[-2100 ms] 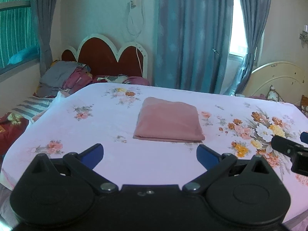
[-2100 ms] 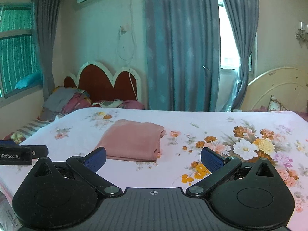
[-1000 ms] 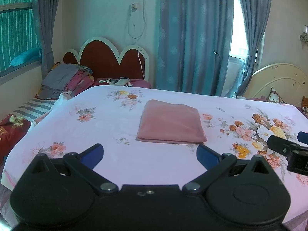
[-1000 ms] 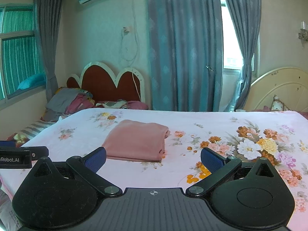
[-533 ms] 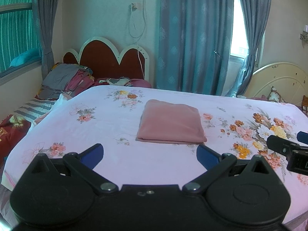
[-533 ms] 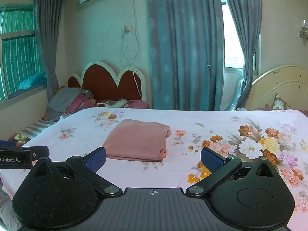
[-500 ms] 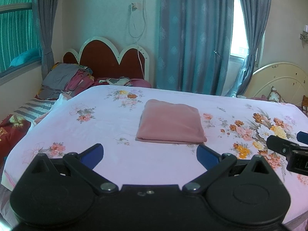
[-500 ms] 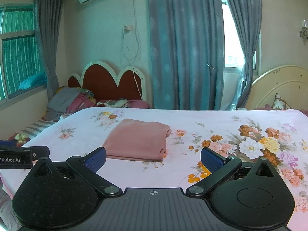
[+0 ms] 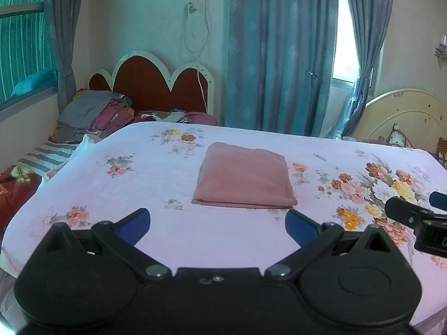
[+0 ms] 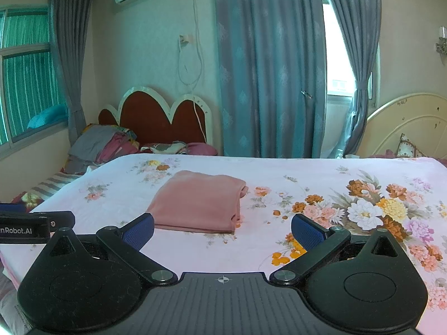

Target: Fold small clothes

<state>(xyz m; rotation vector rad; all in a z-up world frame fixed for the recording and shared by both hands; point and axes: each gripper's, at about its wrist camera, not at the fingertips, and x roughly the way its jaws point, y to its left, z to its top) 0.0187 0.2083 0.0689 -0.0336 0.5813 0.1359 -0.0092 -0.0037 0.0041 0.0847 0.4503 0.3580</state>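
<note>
Pink garment [image 9: 244, 180] lies folded flat on the flowered bedsheet [image 9: 139, 184], toward its middle. I hold the left gripper [image 9: 216, 223] and right gripper [image 10: 222, 230] just short of the garment's near edge, both spread wide and empty. My worry: a careless push at that near edge could slide a layer and spoil the fold. Bare sheet surrounds the garment on every side, with the clothes pile [image 9: 92, 114] well beyond its far left corner, so I have room to withdraw.
</note>
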